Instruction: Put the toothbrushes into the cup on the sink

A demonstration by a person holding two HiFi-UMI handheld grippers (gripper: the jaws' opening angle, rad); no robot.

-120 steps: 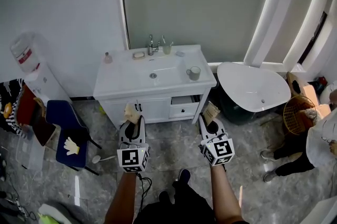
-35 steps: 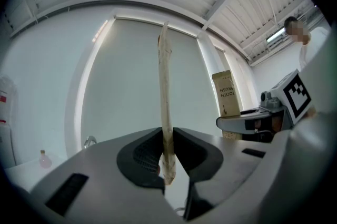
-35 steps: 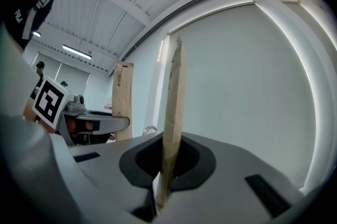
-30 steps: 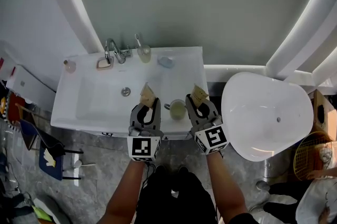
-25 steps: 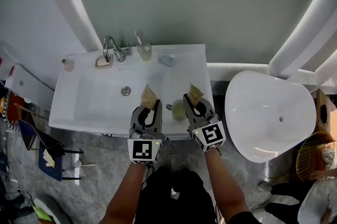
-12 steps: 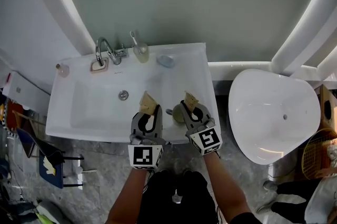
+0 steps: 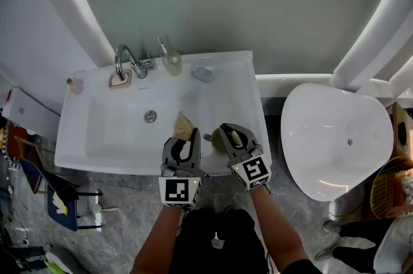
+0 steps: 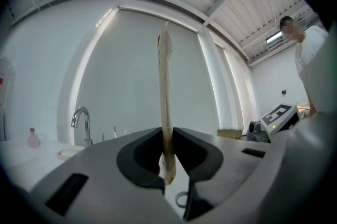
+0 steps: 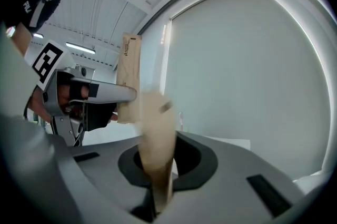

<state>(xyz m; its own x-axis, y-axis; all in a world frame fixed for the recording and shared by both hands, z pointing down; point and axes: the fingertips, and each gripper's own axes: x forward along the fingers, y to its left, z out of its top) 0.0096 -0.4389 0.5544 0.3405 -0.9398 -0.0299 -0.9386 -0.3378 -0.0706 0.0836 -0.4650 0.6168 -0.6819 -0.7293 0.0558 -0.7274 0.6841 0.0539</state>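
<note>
Two grips: left gripper (image 7: 185,137) clamps left toothbrush (image 8: 165,86), right gripper (image 7: 231,132) clamps right toothbrush (image 9: 152,128)
Spot: over sink (image 7: 97,137) front, cup (image 7: 217,140) between them
Room: grey wall (image 7: 226,2), white tub (image 7: 335,137) beside
Look: flat tan paper wrap, right one blurry

No legible text, tiny print on the brown paper packet (image 9: 129,59) unreadable, black-and-white square code patterns on marker cubes (image 7: 179,191).

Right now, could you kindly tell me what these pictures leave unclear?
- Pale green round cup on the white sink: head view, partly under the right gripper; inside unseen.
- Tan paper packet in that gripper: right gripper view, blurred; contents unknown.
- Clear glass by the tap: head view, contents too small.
</note>
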